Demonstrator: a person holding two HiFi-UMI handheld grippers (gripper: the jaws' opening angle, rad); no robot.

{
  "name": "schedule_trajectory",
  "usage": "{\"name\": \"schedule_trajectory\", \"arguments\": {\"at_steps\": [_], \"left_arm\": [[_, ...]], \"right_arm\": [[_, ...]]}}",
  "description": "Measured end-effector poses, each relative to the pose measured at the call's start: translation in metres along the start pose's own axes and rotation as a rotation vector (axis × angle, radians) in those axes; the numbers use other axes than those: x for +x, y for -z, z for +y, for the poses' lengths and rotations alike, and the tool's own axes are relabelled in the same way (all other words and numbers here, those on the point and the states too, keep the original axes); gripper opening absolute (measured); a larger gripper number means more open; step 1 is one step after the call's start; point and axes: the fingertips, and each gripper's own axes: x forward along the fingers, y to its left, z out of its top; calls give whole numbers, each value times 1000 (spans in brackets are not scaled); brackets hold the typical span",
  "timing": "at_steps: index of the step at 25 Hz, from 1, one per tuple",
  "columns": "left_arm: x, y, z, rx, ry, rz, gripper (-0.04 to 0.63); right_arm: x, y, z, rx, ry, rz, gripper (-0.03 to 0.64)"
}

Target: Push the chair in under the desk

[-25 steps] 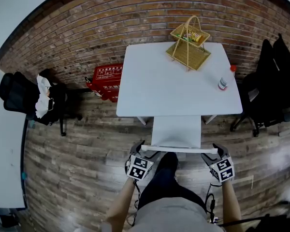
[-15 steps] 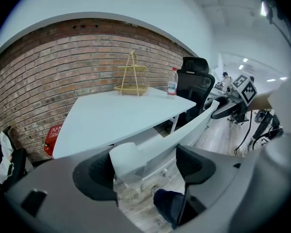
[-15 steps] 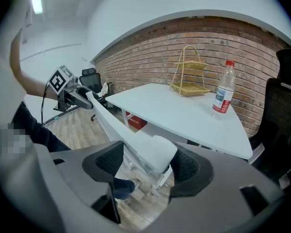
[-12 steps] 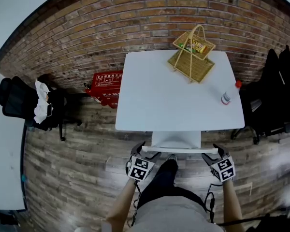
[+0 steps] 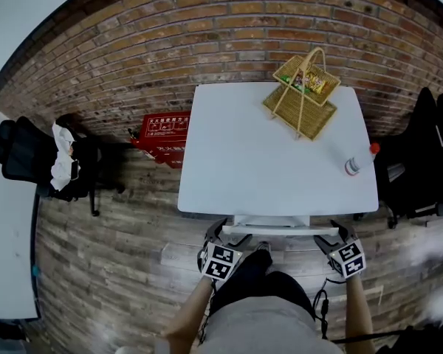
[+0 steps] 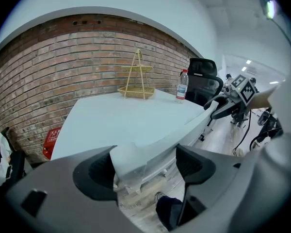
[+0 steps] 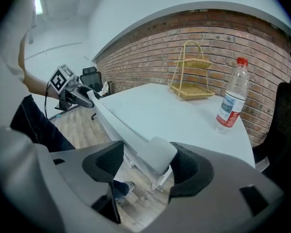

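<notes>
A white chair is almost wholly beneath the white desk (image 5: 244, 161); in the head view only its top rail (image 5: 277, 229) shows at the desk's near edge. My left gripper (image 5: 217, 234) is shut on the rail's left end, my right gripper (image 5: 340, 234) on its right end. In the left gripper view the rail's corner (image 6: 136, 154) fills the space between my left gripper's (image 6: 143, 166) jaws. The right gripper view shows the other corner (image 7: 157, 152) held by my right gripper (image 7: 146, 166).
On the desk stand a two-tier wicker basket (image 5: 304, 91) and a water bottle (image 5: 353, 164) near the right edge. A red box (image 5: 166, 127) lies by the brick wall. Black office chairs flank the desk, left (image 5: 44, 161) and right (image 5: 424, 161). My leg (image 5: 255, 271) is just behind the chair.
The chair has slid forward under the desk: its seat, visible a second ago, is now hidden. Both grippers moved forward with the rail and sit close to the desk edge.
</notes>
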Motion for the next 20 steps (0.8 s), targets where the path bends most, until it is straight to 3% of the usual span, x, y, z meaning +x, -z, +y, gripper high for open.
{"name": "schedule_trajectory", "arguments": {"at_steps": [20], "left_arm": [[12,-7,10,-15,-12,39,385]], "right_arm": [[13,-17,-8,-118,-77,5,281]]}}
